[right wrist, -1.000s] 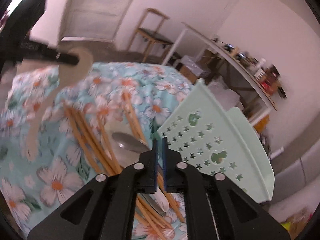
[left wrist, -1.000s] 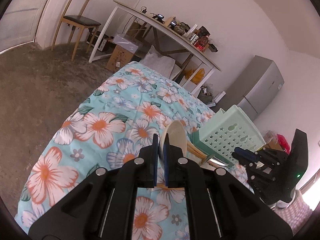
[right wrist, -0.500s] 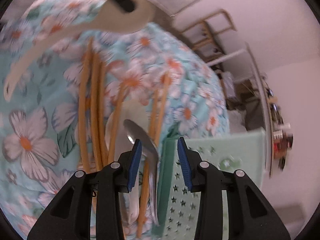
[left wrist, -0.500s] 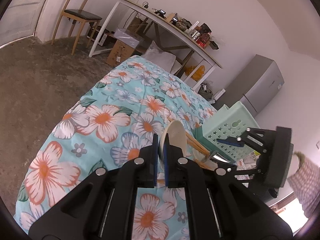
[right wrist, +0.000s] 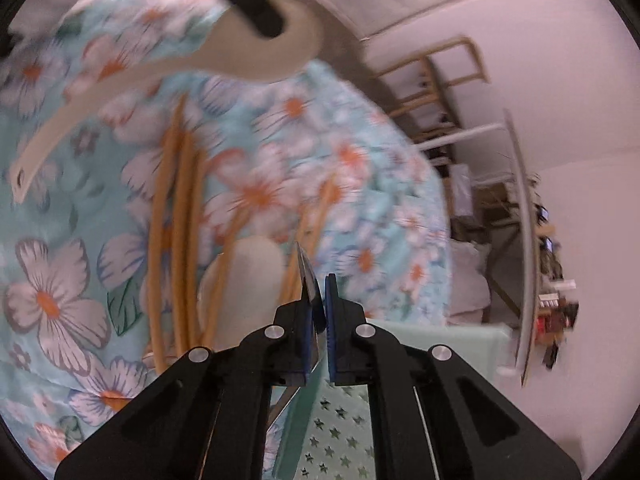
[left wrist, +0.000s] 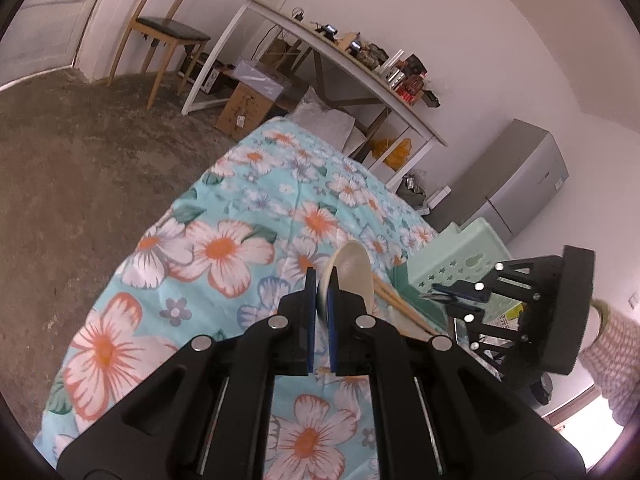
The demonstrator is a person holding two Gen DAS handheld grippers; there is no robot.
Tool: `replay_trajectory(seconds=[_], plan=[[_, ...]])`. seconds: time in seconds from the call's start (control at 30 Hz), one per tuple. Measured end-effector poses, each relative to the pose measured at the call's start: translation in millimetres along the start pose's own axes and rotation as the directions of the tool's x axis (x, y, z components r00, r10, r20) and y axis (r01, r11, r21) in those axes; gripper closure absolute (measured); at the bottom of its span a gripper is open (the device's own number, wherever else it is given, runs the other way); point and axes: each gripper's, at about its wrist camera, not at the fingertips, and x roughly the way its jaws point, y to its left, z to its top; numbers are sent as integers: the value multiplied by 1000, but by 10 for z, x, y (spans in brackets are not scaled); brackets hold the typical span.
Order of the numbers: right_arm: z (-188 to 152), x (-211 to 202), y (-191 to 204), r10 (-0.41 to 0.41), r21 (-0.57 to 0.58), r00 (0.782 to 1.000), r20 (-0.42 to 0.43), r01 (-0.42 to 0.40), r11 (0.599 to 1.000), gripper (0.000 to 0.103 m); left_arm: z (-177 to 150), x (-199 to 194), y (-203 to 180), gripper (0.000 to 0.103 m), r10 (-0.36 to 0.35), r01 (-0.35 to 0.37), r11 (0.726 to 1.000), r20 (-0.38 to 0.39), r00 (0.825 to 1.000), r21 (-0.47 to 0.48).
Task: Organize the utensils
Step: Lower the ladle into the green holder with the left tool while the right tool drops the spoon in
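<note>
Two tools are clamped on utensils. The right tool (right wrist: 319, 308) has just been closing and now pinches a metal spoon (right wrist: 308, 280) edge-on between its blue pads, the bowl poking past the tips, probably so it can be carried over the rim of the mint-green perforated basket (right wrist: 420, 344) just beside and below it. The left tool (left wrist: 321, 300) grips a cream ceramic spoon (left wrist: 352, 268) by its bowl, held above the floral bedspread (left wrist: 224, 248), apparently waiting its turn. Still loose on the cloth lie several wooden chopsticks (right wrist: 176, 216) and another pale spoon (right wrist: 252, 268), near the basket. Blur hides whether the metal spoon has left the cloth.
</note>
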Motion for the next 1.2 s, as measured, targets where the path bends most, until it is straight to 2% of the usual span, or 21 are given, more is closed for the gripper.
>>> replay_trajectory(seconds=[0.1,0.17,0.3,0.4,0.5,0.67,0.87,0.93,1.0,1.07,1.1,1.2], plan=[[-101,-215,-117,-69,118,997,27,65,991,99,69,-101,-102,99,-7,6,1000,32,999,19],[-191,-387,-177,-116,214,992,42,105,971,99,143,-185,-210,99,-13,11,999,62,998,41],[-383,-651,-256,-213,387,976,55,176,905,99,319,-330,-463,99,-33,22,995,121,992,92],[-524,-847,-334,-284,517,956,71,209,830,99,474,-419,-670,99,-46,23,990,165,985,139],[-645,-974,-409,-338,587,938,79,230,776,99,658,-504,-941,99,-69,28,981,215,974,192],[-862,-1323,-616,-424,689,898,115,236,686,99,972,-584,-1462,99,-121,33,961,313,942,275],[-1135,-1726,-977,-535,794,829,164,211,571,99,1205,-524,-2134,99,-179,-6,926,452,874,378],[-1257,-1823,-1106,-570,832,803,176,188,521,99,1237,-379,-2335,99,-190,-23,911,468,863,412],[-1347,-1859,-1185,-592,855,786,181,172,489,99,1222,-237,-2455,99,-196,-30,900,465,863,436],[-1445,-1891,-1270,-608,874,771,188,151,462,99,1168,-55,-2587,99,-185,-70,879,471,862,472],[-1483,-1879,-1306,-611,881,768,193,138,453,99,1130,62,-2635,99,-178,-87,866,465,867,493],[-1578,-1803,-1378,-624,889,759,186,141,436,99,1065,275,-2662,99,-159,-106,850,443,882,517]])
